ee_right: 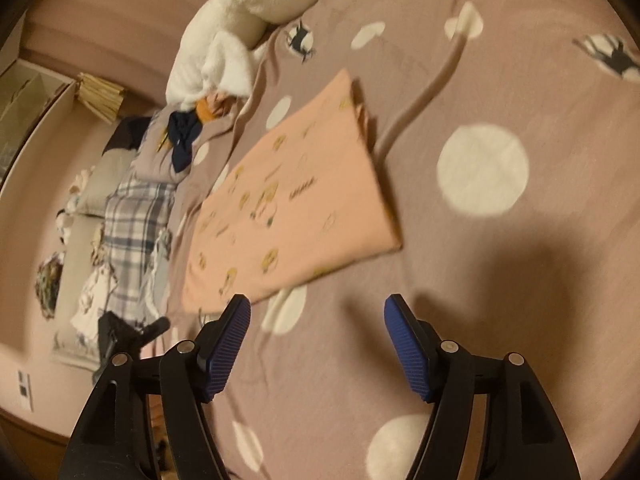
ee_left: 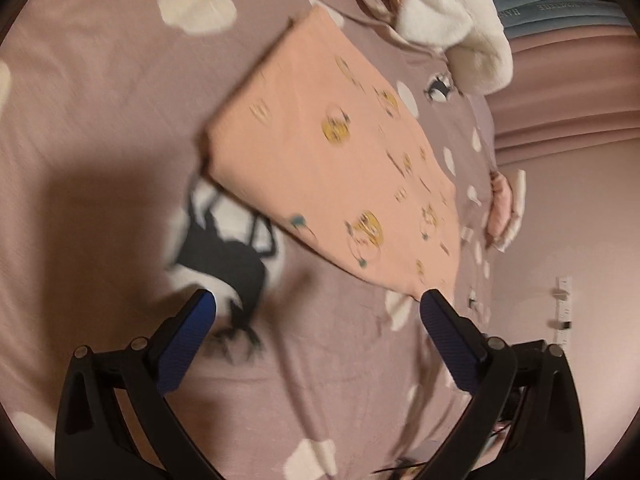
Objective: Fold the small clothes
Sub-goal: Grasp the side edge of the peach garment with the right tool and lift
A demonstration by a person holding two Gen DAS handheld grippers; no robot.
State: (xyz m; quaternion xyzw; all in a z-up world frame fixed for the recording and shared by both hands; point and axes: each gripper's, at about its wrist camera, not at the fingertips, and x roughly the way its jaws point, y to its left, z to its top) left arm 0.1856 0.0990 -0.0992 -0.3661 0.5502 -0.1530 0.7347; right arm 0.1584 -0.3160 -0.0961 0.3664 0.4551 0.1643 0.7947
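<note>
Peach garment (ee_left: 332, 160), printed with small yellow motifs and already folded into a flat oblong, lies on the bed just ahead of both pairs of jaws. Left gripper (ee_left: 318, 306) has its jaws spread wide with nothing between them; right gripper (ee_right: 318, 312) likewise stands open and empty. Judging by that, the cloth was laid flat so its edges can be squared or taken for another fold. It rests on a mauve bedspread (ee_left: 100, 120) with cream dots and black deer. Beyond sits a white plush toy (ee_left: 452, 20). Lettering on a grey-blue band (ee_left: 560, 8) is too blurred to read.
</note>
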